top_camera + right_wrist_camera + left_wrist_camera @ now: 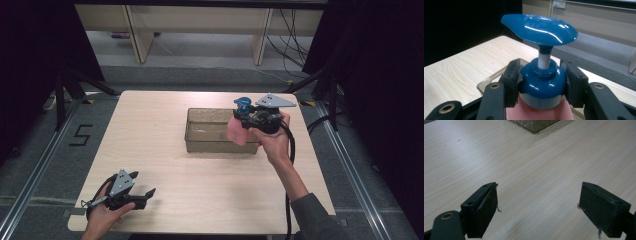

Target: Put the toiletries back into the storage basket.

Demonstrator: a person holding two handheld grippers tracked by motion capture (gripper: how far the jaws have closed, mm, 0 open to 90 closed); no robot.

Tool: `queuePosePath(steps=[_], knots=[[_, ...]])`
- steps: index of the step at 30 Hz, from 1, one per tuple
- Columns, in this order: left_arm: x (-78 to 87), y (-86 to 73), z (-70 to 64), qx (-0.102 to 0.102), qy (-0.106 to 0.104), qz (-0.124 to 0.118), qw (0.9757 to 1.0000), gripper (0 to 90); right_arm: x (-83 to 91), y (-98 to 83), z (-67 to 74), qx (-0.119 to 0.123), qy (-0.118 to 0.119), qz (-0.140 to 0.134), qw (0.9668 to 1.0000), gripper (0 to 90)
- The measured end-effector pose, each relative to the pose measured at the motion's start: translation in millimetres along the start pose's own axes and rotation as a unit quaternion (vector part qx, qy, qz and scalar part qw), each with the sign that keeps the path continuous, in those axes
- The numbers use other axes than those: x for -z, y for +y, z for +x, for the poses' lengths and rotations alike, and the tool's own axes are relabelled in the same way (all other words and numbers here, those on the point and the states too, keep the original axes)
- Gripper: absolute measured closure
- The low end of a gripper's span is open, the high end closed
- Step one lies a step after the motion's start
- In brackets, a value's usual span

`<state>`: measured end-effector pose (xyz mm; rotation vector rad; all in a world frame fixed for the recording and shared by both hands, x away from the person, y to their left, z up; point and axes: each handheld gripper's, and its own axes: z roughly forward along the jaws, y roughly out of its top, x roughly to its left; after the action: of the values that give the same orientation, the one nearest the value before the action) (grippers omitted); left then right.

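The right gripper (pixel 248 119) is clamped on the blue collar of a pink pump bottle (pixel 237 131), its 2 pads pressing the neck from either side just under the pump head (pixel 539 29). The bottle hangs upright, long axis vertical, over the right end of the clear plastic bin (pixel 200 142), its pink body level with or slightly above the near-right rim; whether the base has cleared the wall is hard to judge from the high view. The bin's long axis runs across the table (pixel 150 150), with bare wood to its left and on the person's side, while the table's right edge lies close by. The left gripper (pixel 142 196) rests near the front-left corner, jaws spread and empty, well apart from the bin, so the right hand is the nearer one.
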<state>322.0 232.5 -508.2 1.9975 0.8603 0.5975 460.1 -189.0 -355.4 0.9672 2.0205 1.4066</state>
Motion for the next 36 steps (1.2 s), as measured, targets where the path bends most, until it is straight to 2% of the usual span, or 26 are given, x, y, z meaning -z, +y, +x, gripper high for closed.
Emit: queuePosePath(steps=[1, 2, 4, 5, 6, 7, 9, 10, 12, 13, 15, 16, 17, 18, 22, 25, 27, 28, 29, 30, 33, 34, 36], knots=[[0.2, -0.3, -0.5, 0.002, 0.001, 0.0, 1.0, 14.9, -1.2, 1.1, -3.4, 0.008, -0.003, 0.0, 1.0, 53.7], [0.3, -0.1, -0.4, 0.003, 0.0, 0.002, 1.0, 14.9, -2.6, 1.2, -3.3, -0.002, 0.002, 0.002, 1.0, 53.7], [-0.3, 0.6, 0.9, -0.005, 0.002, -0.002, 1.0, 14.9, -4.7, 2.0, -7.2, 0.008, -0.01, 0.001, 0.9999, 53.7], [-0.1, 0.5, 0.9, -0.006, 0.0, -0.001, 1.0, 14.9, -5.9, 1.9, -8.5, 0.0, -0.011, 0.006, 0.9999, 53.7], [0.1, -0.2, -0.6, 0.002, 0.001, -0.001, 1.0, 14.9, -7.8, 1.7, -11.5, 0.006, -0.015, 0.001, 0.9999, 53.7], [0.4, -0.2, -0.6, 0.004, 0.0, 0.001, 1.0, 14.9, -8.7, 1.5, -12.4, -0.001, -0.014, 0.006, 0.9999, 53.7], [-0.1, 0.5, 1.0, -0.004, 0.002, -0.001, 1.0, 14.9, -11.0, 1.1, -16.4, 0.006, -0.023, 0.005, 0.9997, 53.7], [-0.1, 0.5, 1.2, -0.006, 0.001, -0.001, 1.0, 14.9, -12.1, 0.2, -15.1, -0.011, -0.025, 0.006, 0.9996, 53.7], [0.3, -0.1, -0.3, 0.003, -0.002, 0.003, 1.0, 14.9, -15.0, -0.4, -19.3, -0.007, -0.023, 0.012, 0.9996, 53.7], [0.3, 0.1, -0.2, 0.002, -0.001, 0.002, 1.0, 14.9, -16.8, -1.2, -20.9, -0.011, -0.028, 0.017, 0.9994, 53.7], [-0.3, 0.5, 0.4, -0.004, 0.0, -0.002, 1.0, 14.9, -20.5, -3.0, -24.7, 0.002, -0.036, 0.016, 0.9992, 53.7], [0.0, 0.2, 0.4, -0.003, 0.0, -0.001, 1.0, 14.9, -22.0, -3.9, -24.7, -0.007, -0.032, 0.02, 0.9993, 53.7], [0.2, 0.1, 0.4, -0.002, 0.001, 0.0, 1.0, 14.9, -24.2, -5.6, -26.9, -0.008, -0.037, 0.022, 0.999, 53.7], [0.3, 0.1, 0.7, -0.002, 0.001, 0.0, 1.0, 14.9, -24.8, -6.4, -26.6, -0.019, -0.039, 0.028, 0.9987, 53.7], [-0.1, 0.1, 0.3, 0.0, 0.001, -0.001, 1.0, 14.9, -30.4, -9.9, -33.3, -0.016, -0.045, 0.024, 0.9986, 53.7], [0.1, -0.1, -0.2, 0.002, 0.0, 0.004, 1.0, 14.9, -33.6, -12.6, -35.1, -0.027, -0.049, 0.03, 0.998, 53.7], [-0.1, 0.5, 0.7, -0.003, -0.002, 0.001, 1.0, 14.8, -36.2, -15.2, -37.1, -0.021, -0.051, 0.031, 0.998, 53.7], [0.0, 0.3, 0.4, -0.003, 0.0, -0.001, 1.0, 14.9, -36.3, -16.5, -37.8, -0.023, -0.05, 0.036, 0.9979, 53.7], [0.2, 0.0, 0.3, -0.002, 0.0, -0.001, 1.0, 14.9, -37.9, -18.5, -37.3, -0.029, -0.055, 0.029, 0.9976, 53.7], [0.3, 0.0, 0.3, -0.001, 0.0, -0.001, 1.0, 14.8, -38.8, -19.7, -39.2, -0.023, -0.05, 0.032, 0.998, 53.7], [0.0, 0.3, 1.2, -0.005, 0.001, -0.002, 1.0, 14.9, -40.0, -23.9, -39.0, -0.031, -0.054, 0.037, 0.9974, 53.7], [0.3, 0.0, 0.7, -0.004, 0.001, -0.001, 1.0, 14.9, -40.0, -25.1, -40.3, -0.024, -0.053, 0.037, 0.9976, 53.7], [0.4, 0.2, 0.7, -0.002, 0.002, 0.001, 1.0, 14.9, -40.9, -27.7, -38.8, -0.032, -0.054, 0.041, 0.9972, 53.7]])
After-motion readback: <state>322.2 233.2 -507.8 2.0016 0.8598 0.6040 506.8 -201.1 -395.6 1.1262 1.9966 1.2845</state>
